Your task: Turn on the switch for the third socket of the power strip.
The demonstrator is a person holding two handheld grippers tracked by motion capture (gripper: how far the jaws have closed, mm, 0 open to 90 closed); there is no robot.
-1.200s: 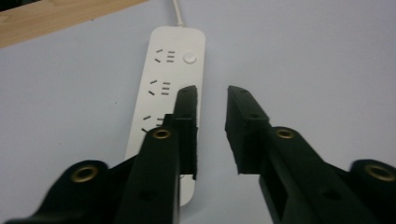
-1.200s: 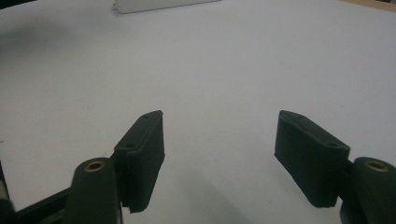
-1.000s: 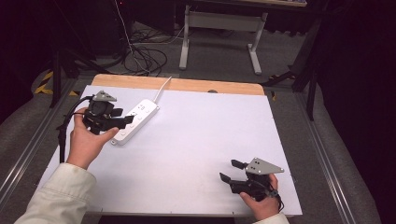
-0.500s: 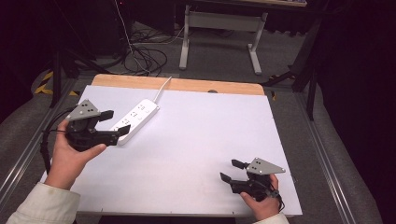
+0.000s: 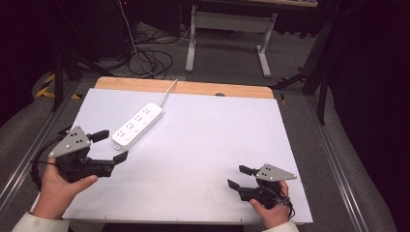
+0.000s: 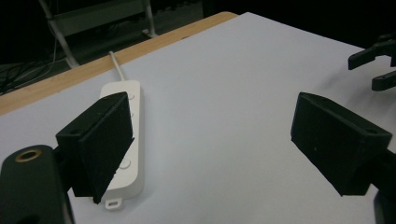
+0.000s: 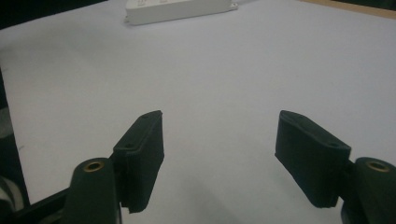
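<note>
White power strip (image 5: 138, 125) lying flat on the desk (image 5: 203, 159), just beyond the left gripper (image 5: 109, 147) and apart from its fingers (image 6: 100, 140); those have just been opening, now spread wide and released, nothing between them. Likely rigid, light plastic, smooth and a bit slippery; best pinched across the narrow width near the middle, away from the cord (image 5: 167, 92) trailing off the far edge, which may drag. Right gripper (image 5: 239, 176) well apart, fingers (image 7: 140, 149) released too, empty. Nothing in the way.
</note>
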